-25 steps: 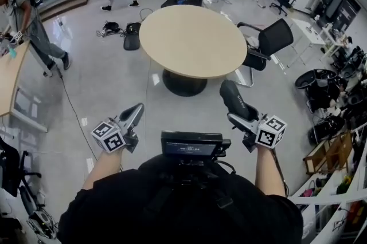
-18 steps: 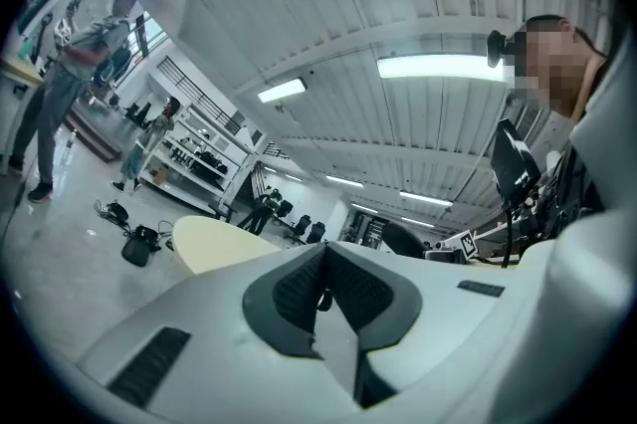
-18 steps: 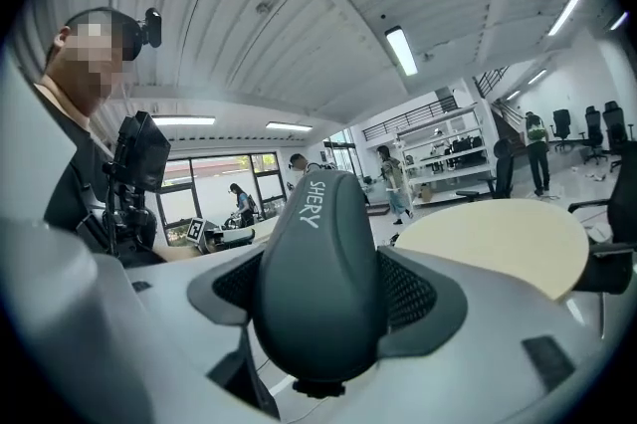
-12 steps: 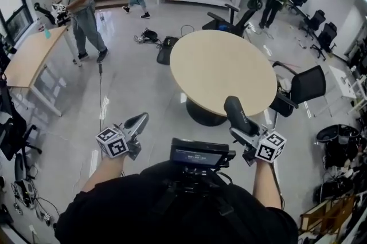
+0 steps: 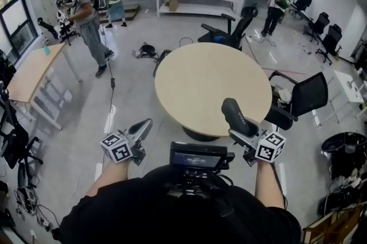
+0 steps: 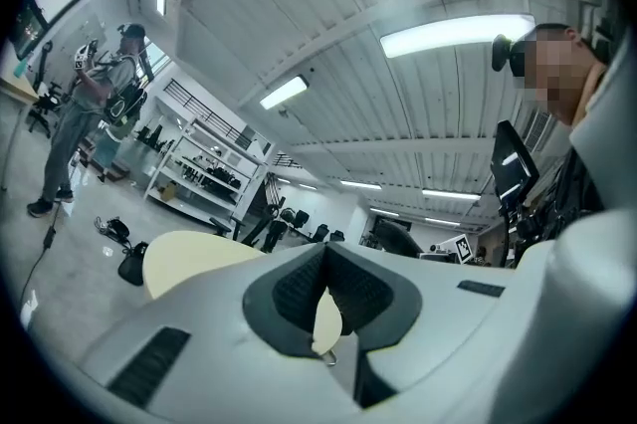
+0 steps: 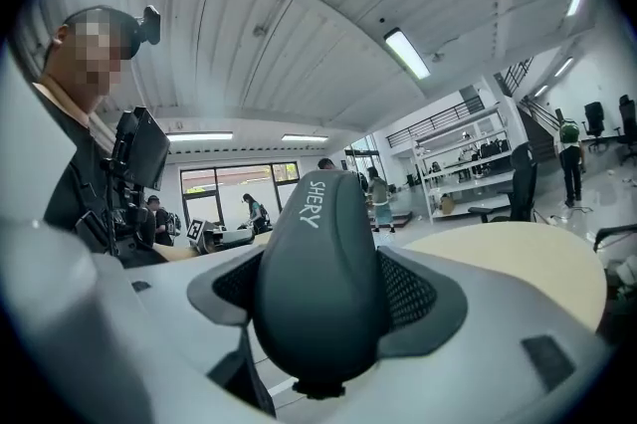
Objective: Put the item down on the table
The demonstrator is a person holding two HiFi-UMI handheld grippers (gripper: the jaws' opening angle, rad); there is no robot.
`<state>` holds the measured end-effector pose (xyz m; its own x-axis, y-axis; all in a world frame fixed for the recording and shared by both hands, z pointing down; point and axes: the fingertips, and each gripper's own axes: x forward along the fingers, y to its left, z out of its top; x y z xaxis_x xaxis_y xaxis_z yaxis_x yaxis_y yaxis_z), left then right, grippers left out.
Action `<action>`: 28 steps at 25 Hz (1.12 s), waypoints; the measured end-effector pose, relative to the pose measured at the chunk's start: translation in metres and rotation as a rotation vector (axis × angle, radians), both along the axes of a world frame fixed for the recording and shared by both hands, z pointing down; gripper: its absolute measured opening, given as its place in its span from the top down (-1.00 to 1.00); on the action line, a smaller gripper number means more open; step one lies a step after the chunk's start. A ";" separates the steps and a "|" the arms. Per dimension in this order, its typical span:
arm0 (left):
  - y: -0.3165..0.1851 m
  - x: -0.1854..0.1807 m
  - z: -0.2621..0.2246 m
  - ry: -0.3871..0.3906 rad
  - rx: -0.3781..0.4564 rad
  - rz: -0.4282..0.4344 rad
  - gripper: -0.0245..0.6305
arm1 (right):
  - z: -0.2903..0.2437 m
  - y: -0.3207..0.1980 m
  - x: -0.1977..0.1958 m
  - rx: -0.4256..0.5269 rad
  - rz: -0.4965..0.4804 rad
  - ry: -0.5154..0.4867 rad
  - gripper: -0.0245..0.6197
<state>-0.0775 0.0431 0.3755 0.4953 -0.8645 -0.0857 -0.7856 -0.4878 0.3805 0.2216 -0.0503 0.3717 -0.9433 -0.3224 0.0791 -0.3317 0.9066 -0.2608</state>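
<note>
Compared with half a second ago, the round table sits lower and further left in the head view, and more of the dark grey item overlaps its near right part.

Head view: the right gripper is clamped on the base of the item, which stands up and forward from the jaws above the table's near right rim, not resting on the top. The left gripper is held off the table's near left rim, over the floor, with its jaws drawn to a point. A black office chair stands to the right of the table. A person stands well to its far left.

Left gripper view: the left gripper has its jaws together with nothing between them. Only a thin slit remains, and the cream table top shows through it.

Right gripper view: the right gripper has both jaw pads pressed against the sides of the item, a smooth rounded body with the print "SHERY" near its upper end. The table top lies beyond it, to the right.
</note>
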 end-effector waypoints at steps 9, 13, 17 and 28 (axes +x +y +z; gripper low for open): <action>-0.099 0.025 0.003 0.010 -0.022 0.114 0.92 | 0.013 -0.060 0.048 -0.046 0.137 -0.006 -0.13; -0.145 0.035 0.019 0.026 -0.025 0.220 0.92 | 0.016 -0.076 0.057 -0.056 0.229 0.026 -0.13; -0.197 0.016 0.029 0.051 -0.013 0.290 0.92 | 0.016 -0.106 0.041 -0.036 0.305 0.044 -0.13; -0.340 -0.057 0.024 0.063 0.004 0.441 0.92 | 0.010 -0.200 -0.044 -0.016 0.419 0.070 -0.13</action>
<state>-0.1347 -0.2969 0.3999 0.8102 -0.5716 -0.1299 -0.4778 -0.7723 0.4185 0.1780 -0.2500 0.3817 -0.7233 -0.6748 0.1467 -0.6880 0.6859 -0.2371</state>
